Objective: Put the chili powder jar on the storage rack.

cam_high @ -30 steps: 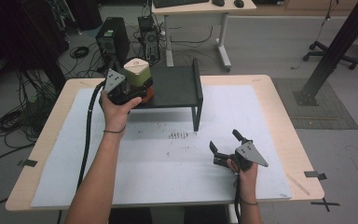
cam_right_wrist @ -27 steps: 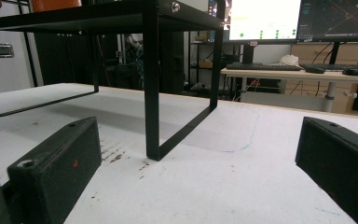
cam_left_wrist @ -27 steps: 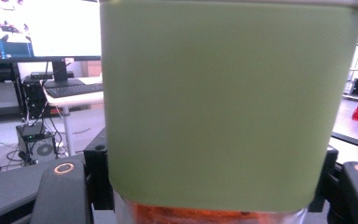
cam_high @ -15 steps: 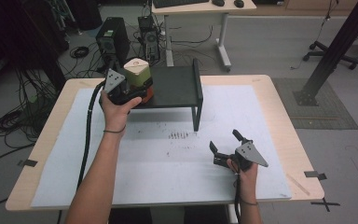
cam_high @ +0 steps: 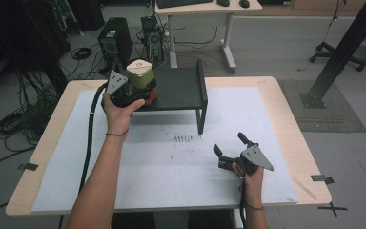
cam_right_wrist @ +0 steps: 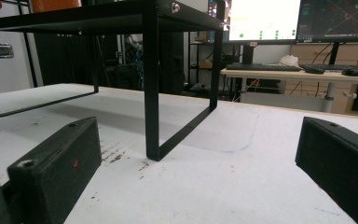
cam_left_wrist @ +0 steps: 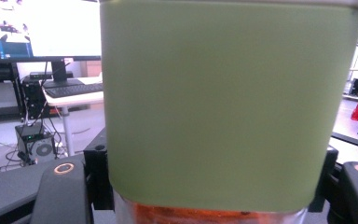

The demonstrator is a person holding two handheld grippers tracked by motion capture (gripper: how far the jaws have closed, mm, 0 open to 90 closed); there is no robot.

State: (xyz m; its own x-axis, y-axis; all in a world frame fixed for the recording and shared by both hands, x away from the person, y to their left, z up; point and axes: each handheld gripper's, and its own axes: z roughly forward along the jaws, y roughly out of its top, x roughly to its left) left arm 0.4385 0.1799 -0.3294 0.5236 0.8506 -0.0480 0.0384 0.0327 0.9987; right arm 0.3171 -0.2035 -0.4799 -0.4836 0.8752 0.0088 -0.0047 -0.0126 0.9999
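Nothing has shifted across the last second: the left gripper stays clamped, jaws gripping the green-lidded jar, which sits on the black shelf at the upper left of the high view, so the placing looks paused before release. Orange contents show below the lid. The right gripper rests on the tabletop, jaws wide apart and empty.

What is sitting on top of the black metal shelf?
A green-lidded container with an orange base stands at the black metal shelf's left end, gripped by the left gripper. Its contents are hidden.
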